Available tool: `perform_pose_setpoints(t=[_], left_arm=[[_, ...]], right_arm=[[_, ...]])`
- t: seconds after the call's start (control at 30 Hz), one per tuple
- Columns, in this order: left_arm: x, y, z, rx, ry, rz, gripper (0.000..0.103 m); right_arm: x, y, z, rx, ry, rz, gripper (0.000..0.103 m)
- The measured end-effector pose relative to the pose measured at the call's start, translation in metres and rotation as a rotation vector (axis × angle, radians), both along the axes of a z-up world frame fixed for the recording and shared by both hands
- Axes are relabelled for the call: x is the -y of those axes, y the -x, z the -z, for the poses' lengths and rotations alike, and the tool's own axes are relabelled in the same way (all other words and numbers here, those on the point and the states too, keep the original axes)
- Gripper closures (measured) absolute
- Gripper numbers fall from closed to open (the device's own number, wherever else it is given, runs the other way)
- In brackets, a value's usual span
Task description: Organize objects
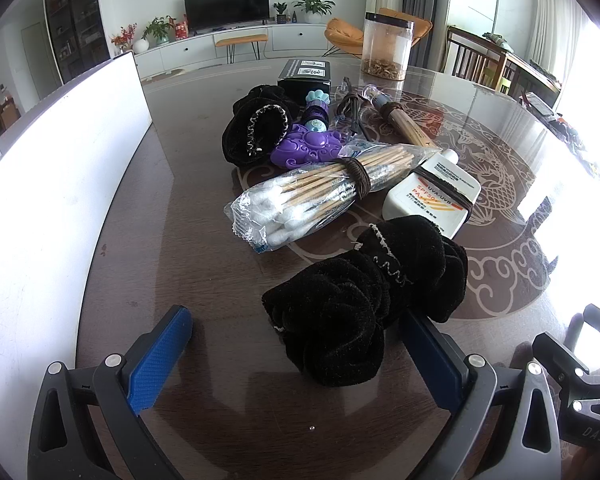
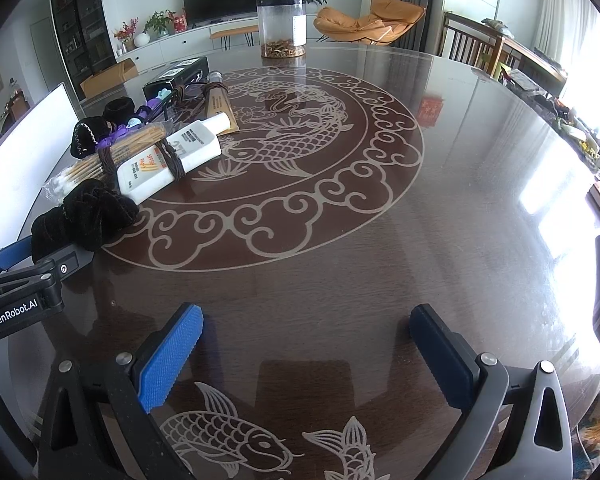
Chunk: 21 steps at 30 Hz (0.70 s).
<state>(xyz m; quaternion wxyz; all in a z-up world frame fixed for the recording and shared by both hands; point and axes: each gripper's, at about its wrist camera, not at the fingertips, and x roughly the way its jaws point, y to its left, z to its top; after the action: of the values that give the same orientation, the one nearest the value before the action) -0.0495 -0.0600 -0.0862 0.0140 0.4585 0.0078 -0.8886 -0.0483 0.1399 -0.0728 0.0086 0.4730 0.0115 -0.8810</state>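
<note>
A black velvet scrunchie point(image 1: 364, 296) lies on the dark glass-topped table point(image 1: 204, 264), between the fingers of my open left gripper point(image 1: 296, 320) and close against the right finger point(image 1: 432, 356). Behind it lie a bag of cotton swabs point(image 1: 312, 192) bound with a brown hair tie and a white sunscreen bottle point(image 1: 432, 196) with a tie round it. Further back are a purple toy point(image 1: 312, 148) and a second black scrunchie point(image 1: 256, 128). My right gripper point(image 2: 306, 314) stands open over bare table. In the right wrist view the near scrunchie point(image 2: 84, 220) and the bottle point(image 2: 168, 160) lie far left.
A white panel point(image 1: 60, 160) runs along the table's left side. A black box point(image 1: 306, 76), a wooden-look tube point(image 1: 404, 124), dark cords point(image 1: 350, 108) and a clear jar point(image 1: 386, 48) sit behind the pile. Chairs point(image 2: 472, 52) stand at the far right edge.
</note>
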Motion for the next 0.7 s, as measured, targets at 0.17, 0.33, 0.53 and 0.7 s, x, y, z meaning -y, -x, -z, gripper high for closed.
perform_pose_setpoints(t=[0.17,0.33,0.53,0.7], left_arm=[[0.0,0.0,0.0,0.0,0.0,0.0,0.0],[0.0001,0.0,0.0,0.0,0.0,0.0,0.0],[0.0001,-0.0002,-0.0001,0.0,0.0,0.0,0.0],[-0.0002,-0.0028,-0.0007,0.021,-0.004,0.037,0.0]], right_arm=[[0.0,0.0001,-0.0001,0.0,0.0,-0.001,0.0],[0.0001,0.0,-0.0001,0.0,0.0,-0.001,0.0],[0.0001,0.0,-0.0001,-0.001,0.0,-0.001,0.0],[0.0002,0.0,-0.0001,-0.001,0.0,-0.002,0.0]])
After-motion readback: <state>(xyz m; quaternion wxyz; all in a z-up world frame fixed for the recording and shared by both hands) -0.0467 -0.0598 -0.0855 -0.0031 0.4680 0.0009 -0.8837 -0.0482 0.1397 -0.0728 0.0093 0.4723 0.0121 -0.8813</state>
